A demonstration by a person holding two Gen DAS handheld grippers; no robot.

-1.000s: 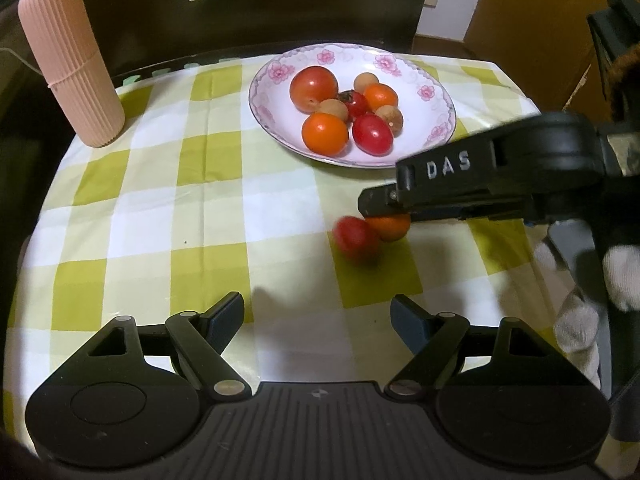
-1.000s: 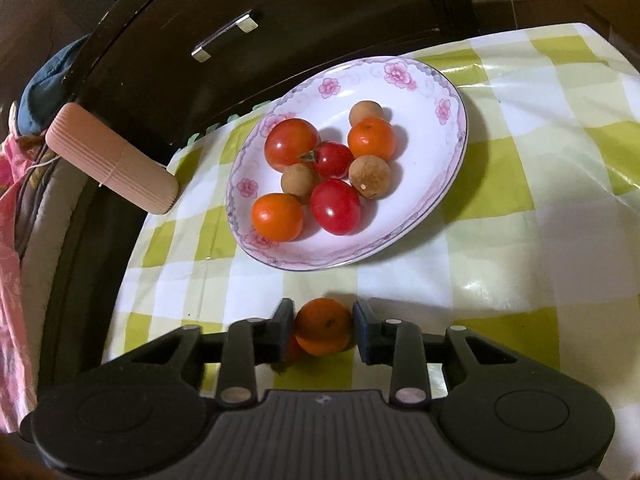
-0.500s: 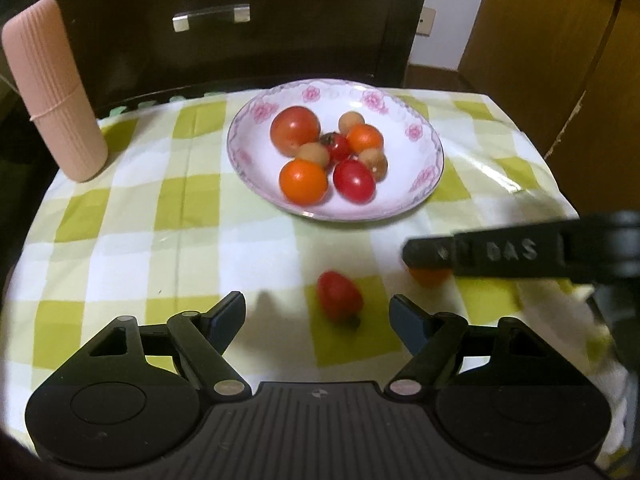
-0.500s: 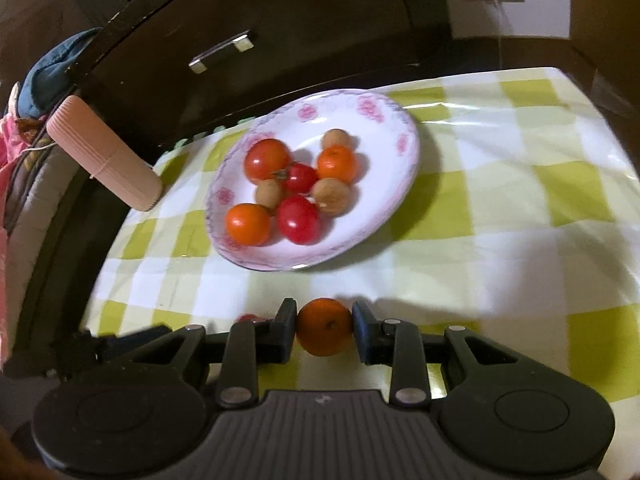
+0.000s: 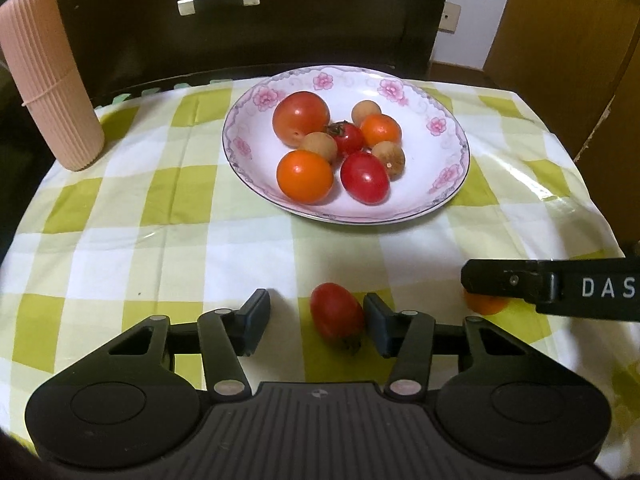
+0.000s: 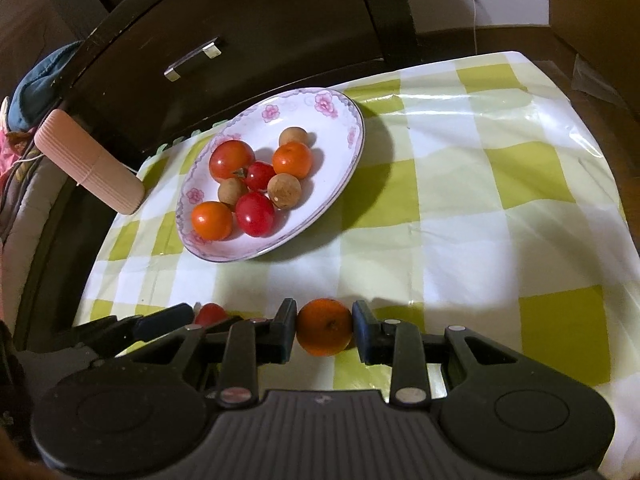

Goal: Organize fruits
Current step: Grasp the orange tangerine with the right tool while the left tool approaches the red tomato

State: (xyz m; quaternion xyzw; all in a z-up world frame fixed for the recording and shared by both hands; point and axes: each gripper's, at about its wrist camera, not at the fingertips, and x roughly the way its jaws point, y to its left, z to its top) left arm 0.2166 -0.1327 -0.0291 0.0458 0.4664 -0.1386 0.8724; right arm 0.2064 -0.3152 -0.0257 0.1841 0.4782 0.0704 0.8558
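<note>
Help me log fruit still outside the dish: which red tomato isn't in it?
The oblong red tomato on the tablecloth, between the open left gripper fingers; the others lie in the floral dish.

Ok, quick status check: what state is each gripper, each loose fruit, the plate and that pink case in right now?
left gripper: open, fingers either side of the red tomato
red tomato: lying on the tablecloth, ungripped
right gripper: shut on the orange fruit
orange fruit: clamped between both fingers
plate: upright on the cloth, holding eight fruits
pink ribbed case: standing upright, closed
</note>
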